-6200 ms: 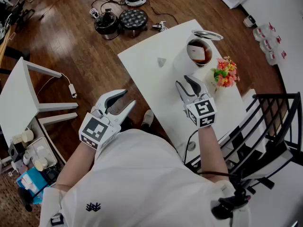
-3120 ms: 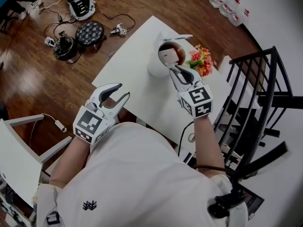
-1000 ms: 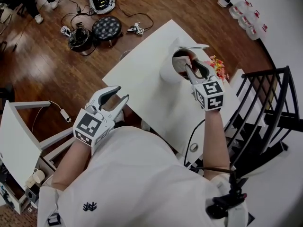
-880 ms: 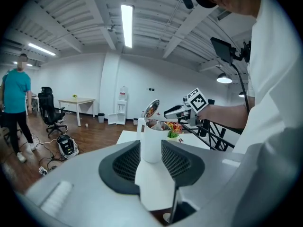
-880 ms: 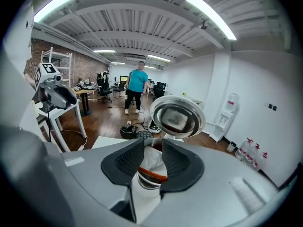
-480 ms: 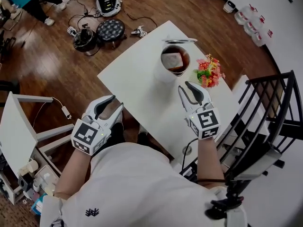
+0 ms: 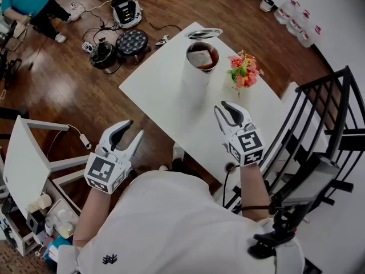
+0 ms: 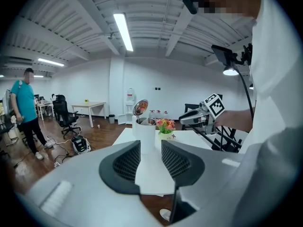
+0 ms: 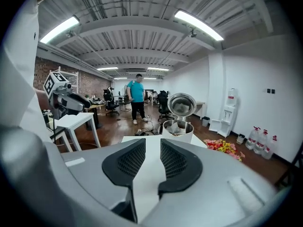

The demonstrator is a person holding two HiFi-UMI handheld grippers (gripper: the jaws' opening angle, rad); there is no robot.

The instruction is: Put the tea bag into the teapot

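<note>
Your right gripper [image 7: 223, 110] hung over the white table [image 7: 159, 96], short of the teapot [image 7: 197, 76], with its jaws slightly apart and nothing between them. The tea bag [image 7: 199, 57] lay inside the open teapot on the dark tea, and the lid [image 7: 204, 33] was tipped back. Your left gripper [image 7: 132, 131] was off the table's near edge, likewise released and empty. Flowers [image 7: 244, 70] stood just beside the teapot.
</note>
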